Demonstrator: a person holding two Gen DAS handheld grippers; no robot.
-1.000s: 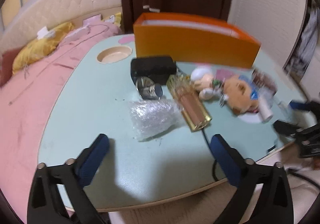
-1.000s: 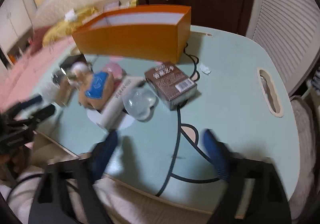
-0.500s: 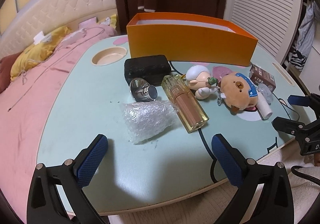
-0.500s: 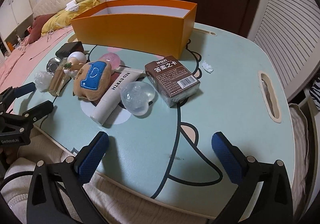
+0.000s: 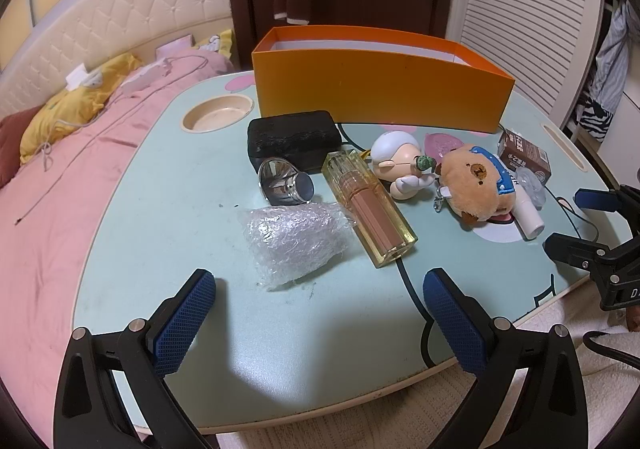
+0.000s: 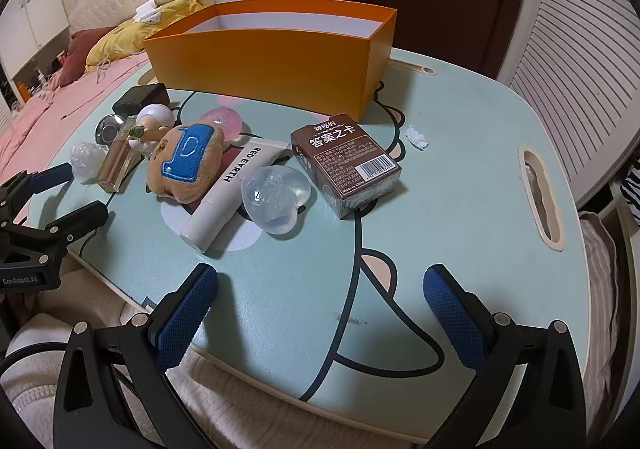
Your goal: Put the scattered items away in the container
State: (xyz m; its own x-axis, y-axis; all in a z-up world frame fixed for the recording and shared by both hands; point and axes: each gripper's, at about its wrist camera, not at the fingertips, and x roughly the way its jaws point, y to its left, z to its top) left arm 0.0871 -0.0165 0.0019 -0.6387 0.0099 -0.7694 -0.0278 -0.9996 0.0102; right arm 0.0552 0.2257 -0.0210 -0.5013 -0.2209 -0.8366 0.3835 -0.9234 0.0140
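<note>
An orange box [image 5: 380,89] [image 6: 276,61] stands open at the back of the pale green table [image 5: 160,189]. In front of it lie a black case [image 5: 294,139], a metal funnel [image 5: 284,183], a bubble-wrap wad [image 5: 294,239], a clear perfume bottle [image 5: 370,207], a white figurine [image 5: 398,165], a plush bear [image 5: 474,185] [image 6: 186,163], a white tube [image 6: 232,193], a clear plastic heart [image 6: 276,197] and a brown card box [image 6: 346,163]. My left gripper [image 5: 320,313] is open near the front edge, short of the bubble wrap. My right gripper [image 6: 320,313] is open, nearer than the heart and card box.
A round cup recess [image 5: 218,119] sits at the table's back left, a slot handle [image 6: 540,197] at its right side. A crumpled paper scrap [image 6: 416,137] lies near the orange box. A pink bed [image 5: 48,169] with a yellow cushion lies left. A dark door and slatted wardrobe stand behind.
Both grippers swung and then steadied over the table's near edge. The views went from blurred to sharp. Nothing on the table moved; both stay open.
</note>
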